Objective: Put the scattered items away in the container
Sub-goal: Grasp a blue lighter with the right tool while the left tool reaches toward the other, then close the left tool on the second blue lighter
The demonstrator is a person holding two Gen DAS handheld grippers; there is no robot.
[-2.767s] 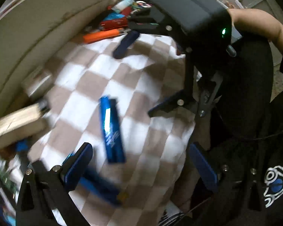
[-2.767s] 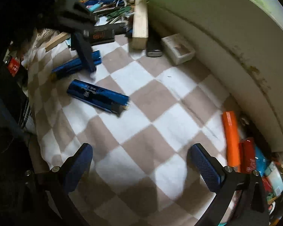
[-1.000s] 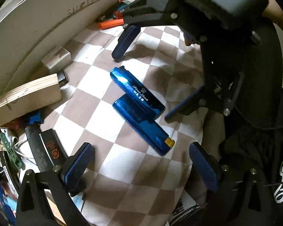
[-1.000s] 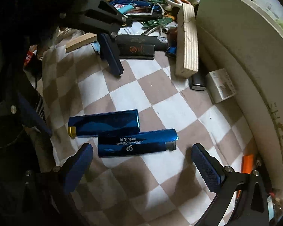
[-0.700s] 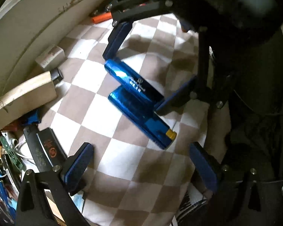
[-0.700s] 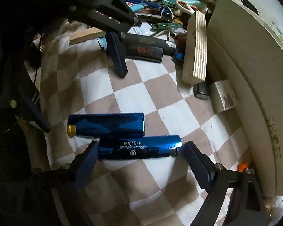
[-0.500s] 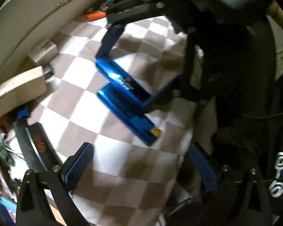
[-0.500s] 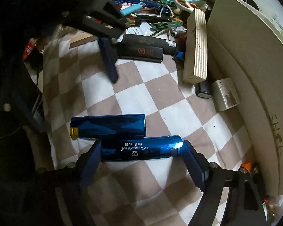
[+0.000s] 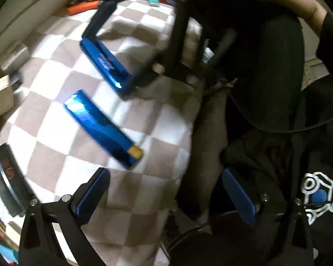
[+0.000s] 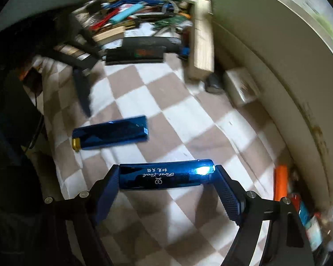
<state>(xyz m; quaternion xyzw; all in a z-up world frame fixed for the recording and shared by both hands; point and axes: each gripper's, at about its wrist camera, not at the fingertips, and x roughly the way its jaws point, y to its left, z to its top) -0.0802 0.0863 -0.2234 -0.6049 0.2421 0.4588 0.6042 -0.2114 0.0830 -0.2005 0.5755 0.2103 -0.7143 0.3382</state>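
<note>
My right gripper [image 10: 166, 180] is shut lengthwise on a shiny blue case with silver lettering [image 10: 164, 174], holding it above the checkered cloth [image 10: 188, 115]. From the left wrist view the same lettered case [image 9: 106, 63] hangs between the right gripper's blue pads. A second blue case with a gold end [image 10: 110, 135] lies flat on the cloth, also visible as the gold-ended case [image 9: 102, 128] in the left wrist view. My left gripper [image 9: 166, 197] is open over the cloth's near edge, empty. A large beige container wall [image 10: 277, 55] rises along the right.
A wooden block [image 10: 201, 42], a small grey box [image 10: 242, 88] and a black case [image 10: 135, 53] lie by the container wall. A pile of tools and scissors [image 10: 144, 6] sits beyond. An orange tube [image 10: 280, 182] lies at the right. A person's dark sleeve [image 9: 277, 66] is close.
My right gripper closed on the lettered blue case and lifted it away from the gold-ended case, which stayed on the cloth. The left gripper stayed open and drifted back.
</note>
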